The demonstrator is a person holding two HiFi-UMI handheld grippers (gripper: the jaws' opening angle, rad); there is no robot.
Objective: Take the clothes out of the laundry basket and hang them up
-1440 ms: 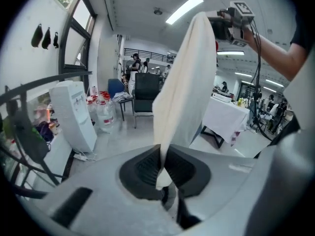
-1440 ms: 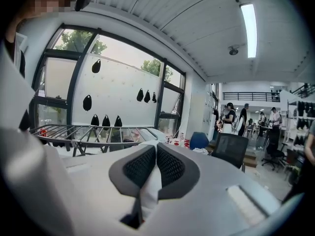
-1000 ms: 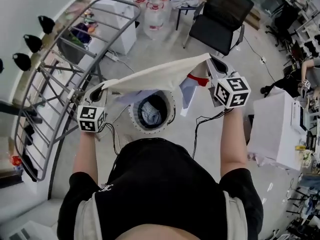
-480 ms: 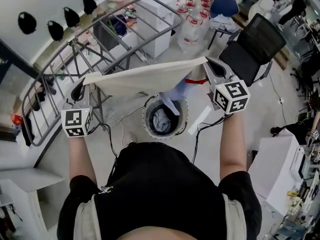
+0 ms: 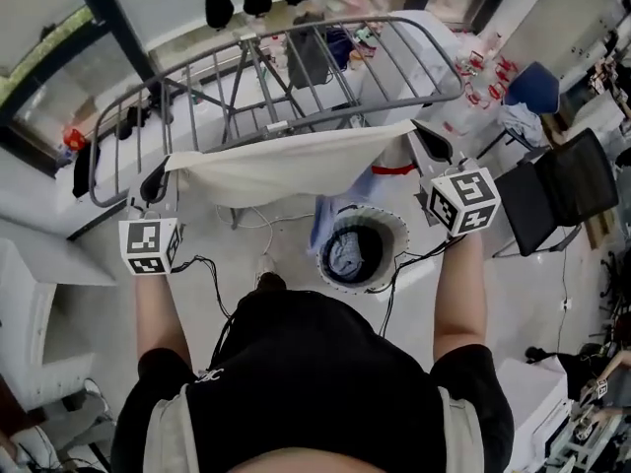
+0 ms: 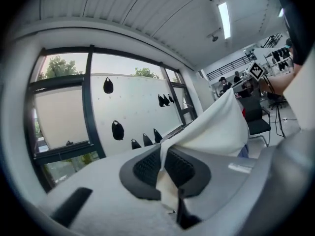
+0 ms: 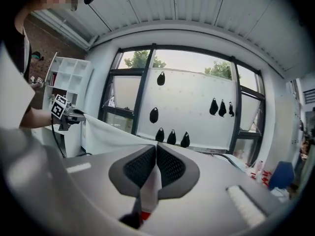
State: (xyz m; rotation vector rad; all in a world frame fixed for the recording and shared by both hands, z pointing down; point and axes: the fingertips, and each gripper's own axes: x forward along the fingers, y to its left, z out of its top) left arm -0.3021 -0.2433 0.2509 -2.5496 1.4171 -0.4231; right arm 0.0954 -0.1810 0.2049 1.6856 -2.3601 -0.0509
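My left claw (image 5: 156,179) and right claw (image 5: 426,144) each pinch a cloth (image 5: 286,166) corner, stretching it flat for the rack (image 5: 246,35) at upper centre.

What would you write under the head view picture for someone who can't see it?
Seen from above, a person stretches a cream cloth between the left tongs and right tongs, both shut on it. A grey drying rack stands ahead, and a round laundry basket holding more clothes sits on the floor below.
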